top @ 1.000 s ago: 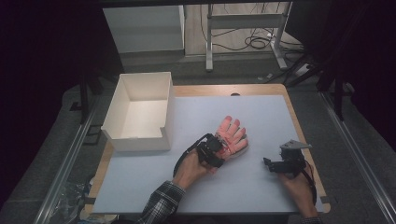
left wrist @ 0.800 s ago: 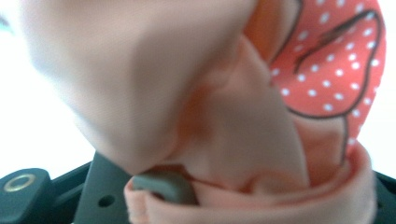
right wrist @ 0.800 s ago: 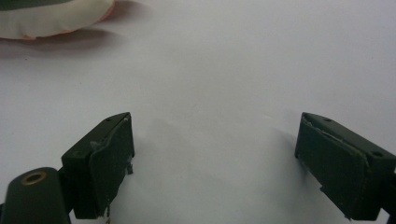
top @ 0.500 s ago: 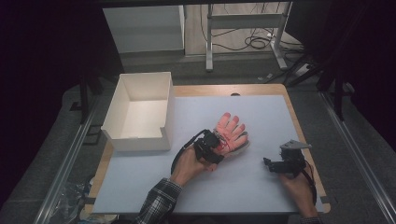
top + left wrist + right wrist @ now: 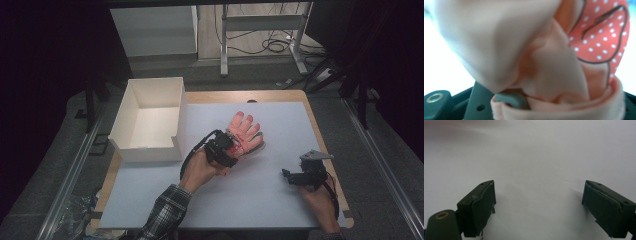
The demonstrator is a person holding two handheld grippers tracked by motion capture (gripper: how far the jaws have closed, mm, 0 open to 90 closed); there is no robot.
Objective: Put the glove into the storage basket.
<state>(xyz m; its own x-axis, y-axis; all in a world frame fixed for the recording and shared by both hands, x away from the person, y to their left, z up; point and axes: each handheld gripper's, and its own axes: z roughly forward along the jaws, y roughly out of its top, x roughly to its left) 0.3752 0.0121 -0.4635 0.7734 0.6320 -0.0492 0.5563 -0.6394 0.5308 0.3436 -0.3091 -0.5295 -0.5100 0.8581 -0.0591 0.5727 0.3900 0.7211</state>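
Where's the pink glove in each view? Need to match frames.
High view: pink glove at table centre, right of the white box, its cuff clamped in the left gripper.
Left gripper view: glove close up, covering most of the frame, dotted print at upper right.
Right gripper view: not in it; open jaws over the bare table.
Shared landmark: the pale table.

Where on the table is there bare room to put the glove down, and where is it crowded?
Bare patches: the mat beyond the pink glove toward the far right corner, the near stretch between the two forearms, and the inside of the white box. Crowded: the middle, where the left claw grips the glove, and around the right claw.
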